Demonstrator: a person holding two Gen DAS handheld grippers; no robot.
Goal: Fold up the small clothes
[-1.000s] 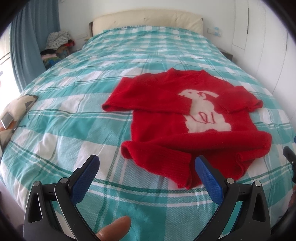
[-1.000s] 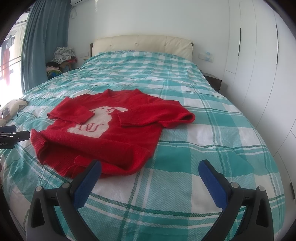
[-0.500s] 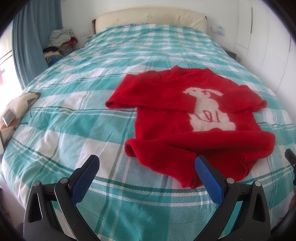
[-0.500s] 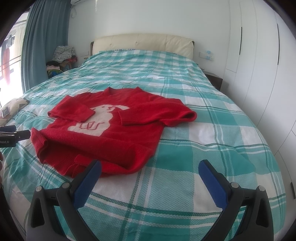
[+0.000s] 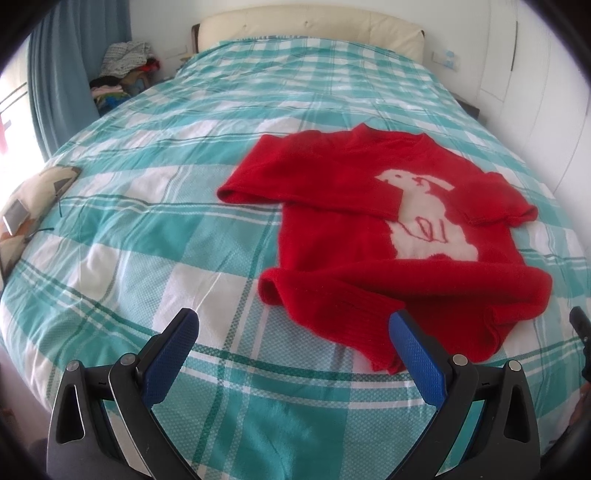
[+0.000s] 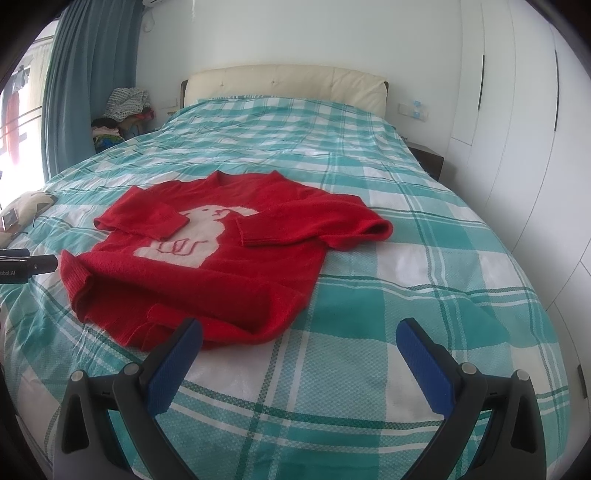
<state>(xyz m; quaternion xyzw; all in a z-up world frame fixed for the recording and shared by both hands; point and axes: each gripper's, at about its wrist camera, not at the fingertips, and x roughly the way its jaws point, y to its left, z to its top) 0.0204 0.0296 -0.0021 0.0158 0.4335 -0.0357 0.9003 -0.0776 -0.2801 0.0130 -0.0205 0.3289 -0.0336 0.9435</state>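
Right wrist view, teal plaid bed (image 6: 388, 258), white wardrobe (image 6: 517, 110), red sweater (image 6: 258, 266), both grippers wide.

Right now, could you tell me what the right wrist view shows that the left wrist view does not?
Only the right wrist view shows the open right gripper, the full tall wardrobe doors and the air conditioner's edge. Only the left wrist view shows the open left gripper clearly. Both show the red sweater with sleeves folded across its white animal, lying on the checked bed cover, plus the headboard, blue curtain and clothes pile.
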